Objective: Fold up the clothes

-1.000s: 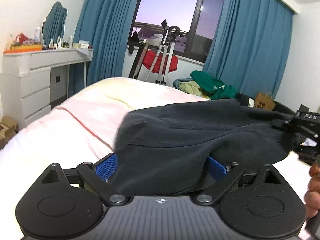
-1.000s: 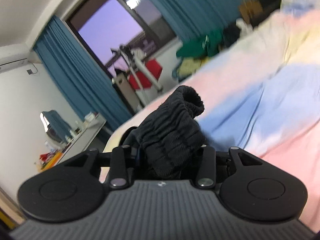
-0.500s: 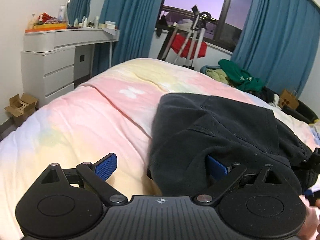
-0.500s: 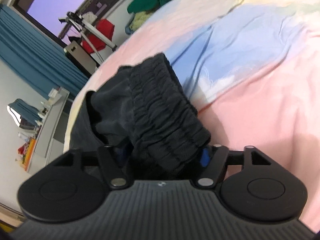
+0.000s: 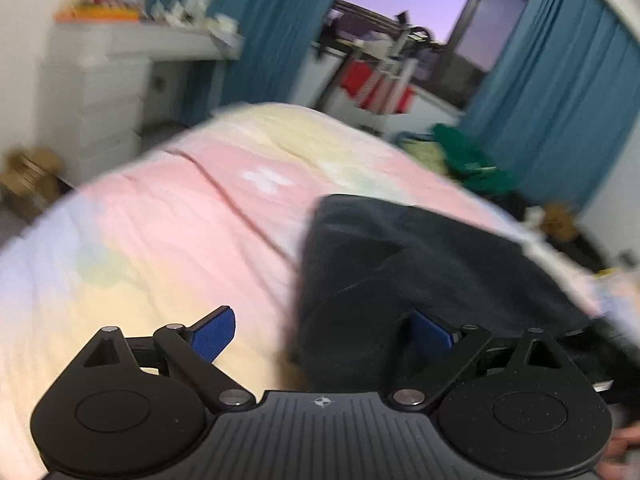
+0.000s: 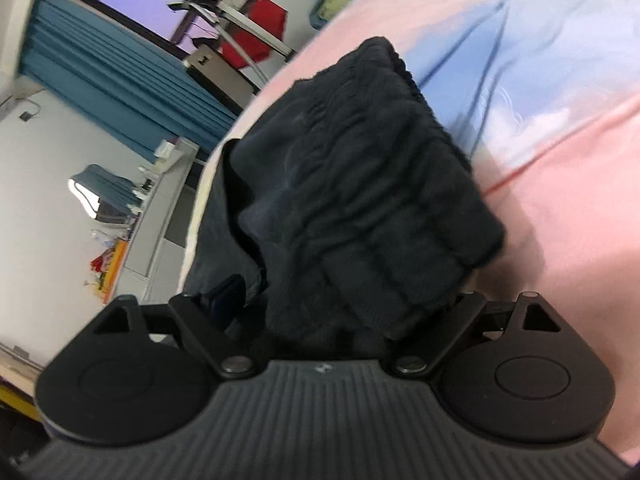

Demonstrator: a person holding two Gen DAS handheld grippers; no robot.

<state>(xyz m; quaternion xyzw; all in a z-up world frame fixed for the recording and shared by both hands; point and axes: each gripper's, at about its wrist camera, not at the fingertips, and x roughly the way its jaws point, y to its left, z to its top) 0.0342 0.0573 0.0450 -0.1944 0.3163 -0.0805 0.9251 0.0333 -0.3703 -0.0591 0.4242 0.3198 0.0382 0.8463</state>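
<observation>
A dark grey garment (image 5: 420, 264) lies on the pastel bedspread (image 5: 180, 232). My left gripper (image 5: 320, 332) is open, its blue pads wide apart; the left pad is over bare bedspread and the right pad rests against the garment's near edge. In the right wrist view the garment's ribbed elastic waistband (image 6: 372, 200) bunches up between the fingers of my right gripper (image 6: 336, 308). The jaws stand partly spread with cloth filling the gap. Whether they pinch the cloth is hidden.
A white dresser (image 5: 104, 88) with clutter on top stands at the left. Blue curtains (image 5: 560, 100) frame a window. A drying rack with red cloth (image 5: 380, 84) and a pile of green clothes (image 5: 468, 160) sit past the bed's far end.
The garment has come down from hanging stretched between the grippers onto the bed. My left gripper has let go and opened. My right gripper has lowered and its jaws have spread wider.
</observation>
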